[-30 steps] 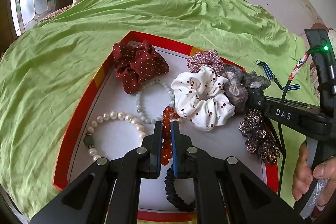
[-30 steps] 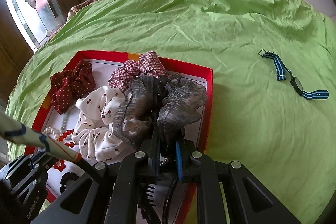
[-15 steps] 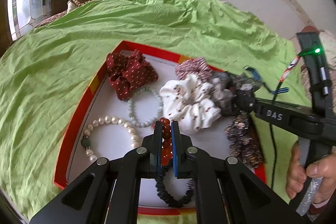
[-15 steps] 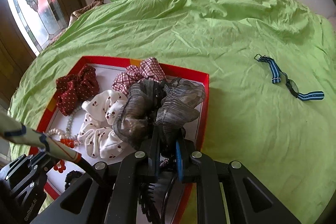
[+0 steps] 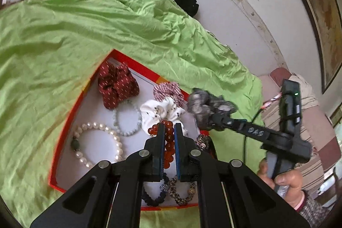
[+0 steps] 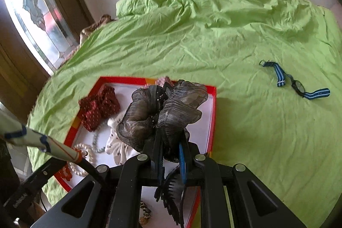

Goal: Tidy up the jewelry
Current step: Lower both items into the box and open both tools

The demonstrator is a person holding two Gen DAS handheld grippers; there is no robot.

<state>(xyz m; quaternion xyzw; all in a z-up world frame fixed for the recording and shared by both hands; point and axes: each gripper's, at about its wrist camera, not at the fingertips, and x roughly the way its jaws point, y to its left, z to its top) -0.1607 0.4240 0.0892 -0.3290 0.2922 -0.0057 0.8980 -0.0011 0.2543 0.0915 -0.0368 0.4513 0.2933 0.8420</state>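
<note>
The green bed sheet [image 6: 213, 40] is carrying everything, and the red-rimmed tray [image 5: 70, 112] is sitting on it, holding a dotted red scrunchie [image 5: 116, 86], a white scrunchie [image 5: 162, 110], a pearl bracelet [image 5: 96, 146] and a pale bead bracelet [image 5: 128, 119]. The right tool [image 6: 170, 146] is gripping a grey gauze scrunchie [image 6: 162, 112], narrow on a fold of it and holding it up over the tray's right part. The left tool [image 5: 170, 134] is pinching a strand of red beads [image 5: 168, 142] — the strand is running lengthwise between the fingers, along the tool's own axis, over the tray's near middle. Out on the sheet, a blue striped watch [image 6: 295, 82] is lying well apart to the right of the tray, its strap stretched roughly sideways — the right tool is the nearer one, though it probably has to set down the scrunchie first.
</note>
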